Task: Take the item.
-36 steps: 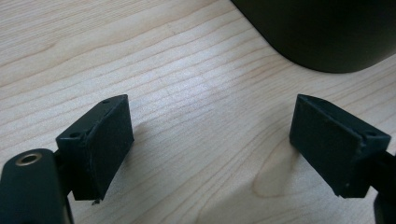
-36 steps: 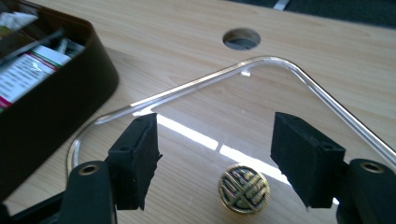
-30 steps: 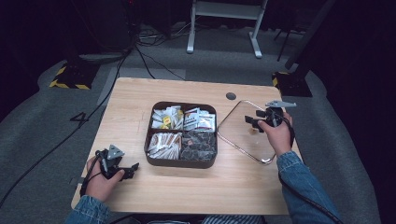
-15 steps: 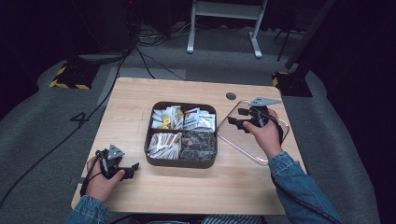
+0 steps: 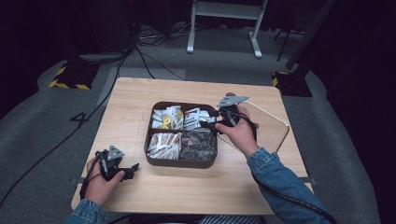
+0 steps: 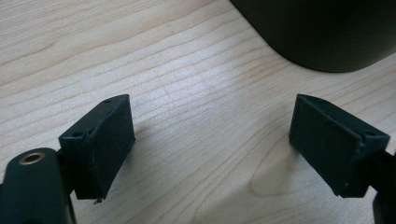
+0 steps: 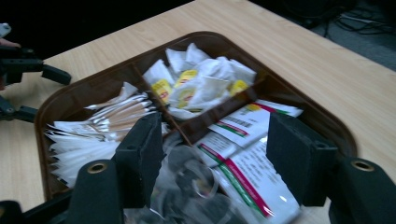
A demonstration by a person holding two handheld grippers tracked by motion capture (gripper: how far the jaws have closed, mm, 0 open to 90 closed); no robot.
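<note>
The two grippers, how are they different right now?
The left gripper sits low on the wooden table, beside the brown tray; the right gripper is over the tray. The left gripper has bare wood between its jaws; the right gripper has packets below its jaws. Both are open and empty, each held in a hand.

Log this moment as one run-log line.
left gripper: open, resting on table | right gripper: open, over tray | packets: untouched
</note>
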